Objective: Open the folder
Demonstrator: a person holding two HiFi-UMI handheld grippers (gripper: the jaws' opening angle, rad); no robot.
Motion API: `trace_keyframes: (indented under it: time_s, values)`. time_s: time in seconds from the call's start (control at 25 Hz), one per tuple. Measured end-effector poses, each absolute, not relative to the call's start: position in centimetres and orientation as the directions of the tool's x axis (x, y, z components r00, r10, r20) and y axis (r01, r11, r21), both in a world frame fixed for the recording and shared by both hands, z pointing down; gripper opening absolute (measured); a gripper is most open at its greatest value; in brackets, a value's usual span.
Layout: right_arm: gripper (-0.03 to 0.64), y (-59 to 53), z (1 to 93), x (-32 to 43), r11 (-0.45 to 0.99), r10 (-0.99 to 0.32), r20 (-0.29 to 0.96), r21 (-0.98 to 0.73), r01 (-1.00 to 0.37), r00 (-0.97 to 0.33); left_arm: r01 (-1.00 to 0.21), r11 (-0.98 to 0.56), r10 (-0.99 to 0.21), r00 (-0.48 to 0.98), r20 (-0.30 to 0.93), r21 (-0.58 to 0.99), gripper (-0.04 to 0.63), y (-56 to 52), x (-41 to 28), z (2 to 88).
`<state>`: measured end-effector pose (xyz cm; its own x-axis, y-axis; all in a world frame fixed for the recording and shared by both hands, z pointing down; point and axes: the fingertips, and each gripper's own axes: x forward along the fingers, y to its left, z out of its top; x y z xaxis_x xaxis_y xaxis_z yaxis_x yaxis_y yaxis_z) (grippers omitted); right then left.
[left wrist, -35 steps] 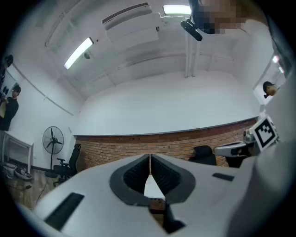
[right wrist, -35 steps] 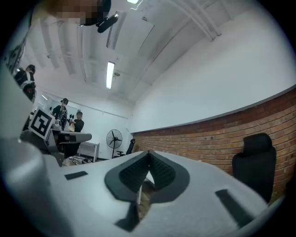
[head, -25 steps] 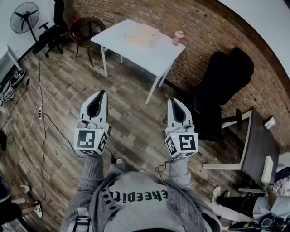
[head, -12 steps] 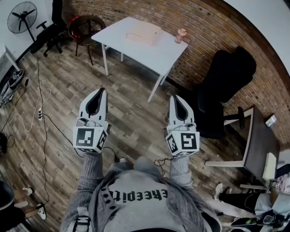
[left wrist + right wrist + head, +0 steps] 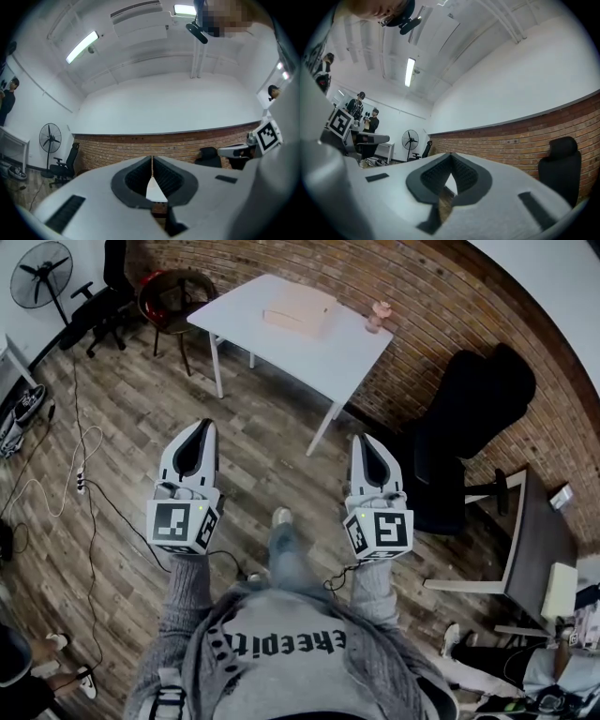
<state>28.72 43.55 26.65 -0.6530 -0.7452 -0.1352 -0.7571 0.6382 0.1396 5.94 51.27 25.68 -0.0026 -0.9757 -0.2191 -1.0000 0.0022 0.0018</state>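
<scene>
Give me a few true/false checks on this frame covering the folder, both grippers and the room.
1. The folder lies on the white table. True.
2. The left gripper has its jaws together. True.
3. The right gripper holds the folder. False: the right gripper is shut on nothing, well short of the table.
4. The fan stands on the table. False: the fan stands on the wooden floor, far off to the left.
</scene>
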Motion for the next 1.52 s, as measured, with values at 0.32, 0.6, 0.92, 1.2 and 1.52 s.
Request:
trace_keyframes:
  time_s: [0.32, 0.6, 0.92, 1.2, 1.52]
  values:
    - [0.005, 35.4, 26.0, 25.3, 0.657, -0.722, -0.159, 0.150, -0.739, -0.674, -1.000, 0.008, -0.970, -0.005, -0.243, -0.011, 0.012, 43.4, 3.4, 25.1]
    - [0.005, 27.4, 25.4, 22.9, 0.679, -0.701, -0.162, 0.149, -0.719, -0.695, -1.000, 0.031, -0.973, -0.029, -0.229, -0.004, 0.012, 35.9, 1.6, 24.4]
    - [0.005, 18.0, 24.8, 20.9, 0.709, -0.667, -0.177, 0.147, -0.690, -0.724, -0.997, 0.069, -0.966, -0.062, -0.252, -0.017, 0.012, 27.3, -0.1, 24.0]
    - [0.005, 12.3, 25.4, 19.9, 0.740, -0.639, -0.166, 0.134, -0.659, -0.751, -0.997, 0.070, -0.965, -0.063, -0.255, -0.020, 0.012, 21.5, 0.4, 24.2]
    - [0.005, 8.8, 26.8, 18.6, 0.754, -0.633, -0.154, 0.100, -0.649, -0.759, -0.995, 0.095, -0.972, -0.086, -0.220, -0.031, 0.012, 18.5, -1.1, 25.5]
